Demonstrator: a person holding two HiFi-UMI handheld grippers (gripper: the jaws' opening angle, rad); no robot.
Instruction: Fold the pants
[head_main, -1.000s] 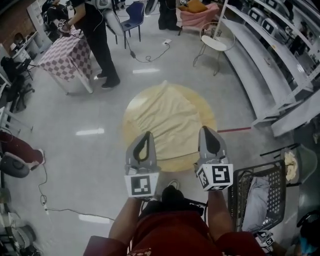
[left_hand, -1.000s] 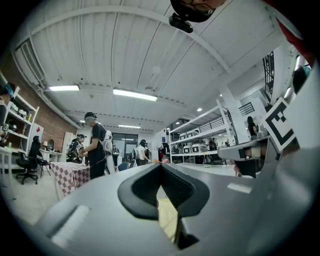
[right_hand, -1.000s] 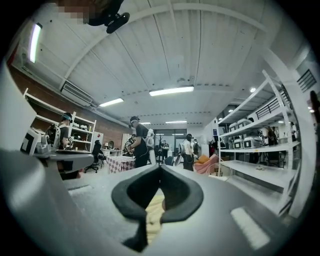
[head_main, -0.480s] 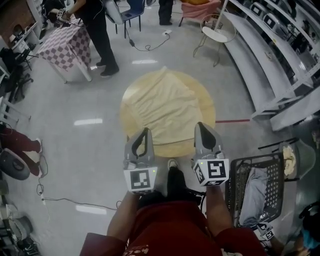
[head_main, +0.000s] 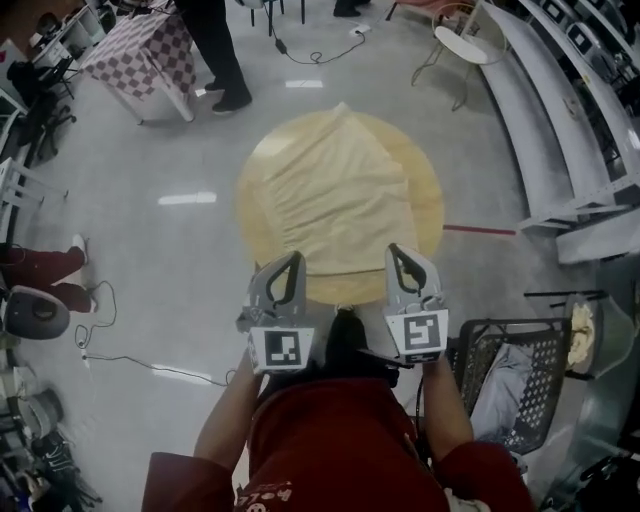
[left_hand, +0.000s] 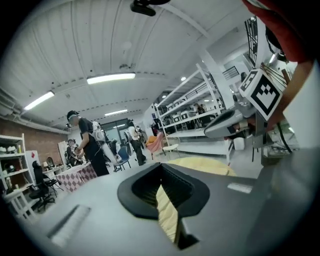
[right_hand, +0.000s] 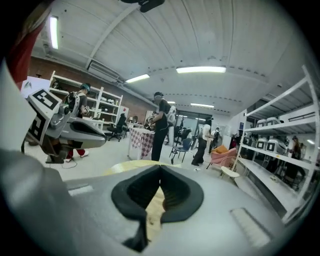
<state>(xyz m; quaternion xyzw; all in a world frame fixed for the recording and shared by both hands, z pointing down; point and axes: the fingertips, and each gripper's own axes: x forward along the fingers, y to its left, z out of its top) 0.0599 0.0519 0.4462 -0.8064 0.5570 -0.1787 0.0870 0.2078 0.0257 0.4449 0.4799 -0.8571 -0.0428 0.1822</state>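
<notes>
Ahead of your left tool (head_main: 289, 262) and right tool (head_main: 401, 252), the pants (head_main: 335, 195) lay spread on the round desk (head_main: 424, 190), long axis running away from you. Both tools were clenched on nothing, side by side at the desk's near edge, about equally close.

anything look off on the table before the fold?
Nothing damaged or spilled. The pants lie rumpled and skewed on the round table, and one corner pokes past its far rim. The left gripper and right gripper are both shut near the table's near edge, holding nothing.
</notes>
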